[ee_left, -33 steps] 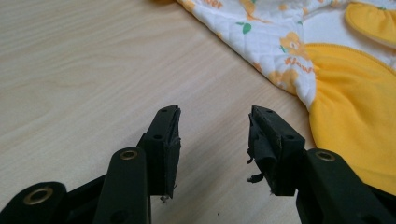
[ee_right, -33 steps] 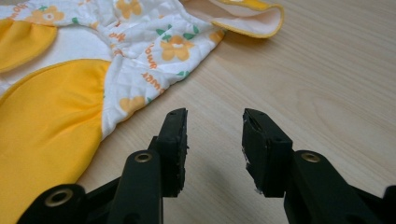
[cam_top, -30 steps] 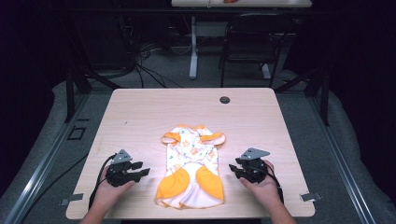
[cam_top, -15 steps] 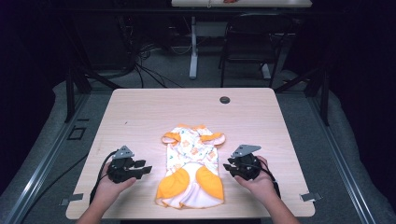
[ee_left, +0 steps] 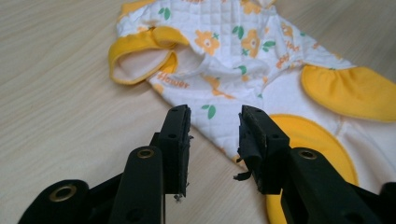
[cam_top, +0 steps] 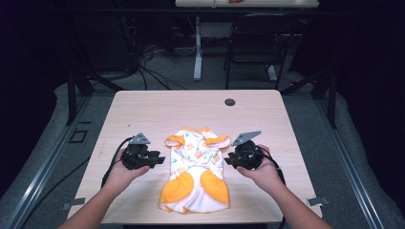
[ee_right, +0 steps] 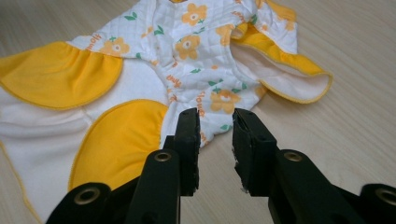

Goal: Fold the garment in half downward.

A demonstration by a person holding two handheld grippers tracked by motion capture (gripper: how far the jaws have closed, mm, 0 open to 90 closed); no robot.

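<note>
Baby romper (cam_top: 195, 171), white quilted cotton with orange flowers and yellow trim, lies flat near the front middle of the wooden table (cam_top: 143, 109), neck end pointing away from the person. Left gripper (cam_top: 160, 159) and right gripper (cam_top: 228, 161) flank it at waist height, each held low in a hand, each with its jaws standing apart and nothing between them.

In the left gripper view the jaws frame the white side edge of the garment just ahead of them, with a yellow-cuffed sleeve (ee_left: 140, 60) beyond; the right gripper view mirrors this, its jaws aimed at the side seam below the other sleeve (ee_right: 289, 74). Whether either set of tips already touches cloth is hard to judge from these angles.

The work appears to be a two-sided pinch at the romper's edges, likely for a fold or lift. The risks lie in that pinch. Jaws closing too high would skim the fabric and come away empty; closing too deep could catch only the top layer, so that the garment opens instead of moving as one piece. The yellow ruffled panels (cam_top: 196, 183) sit loose near both grips and could bunch into the jaws. If one side bites before the other, the light cloth would probably slide or twist on the smooth tabletop, skewing any fold.
</note>
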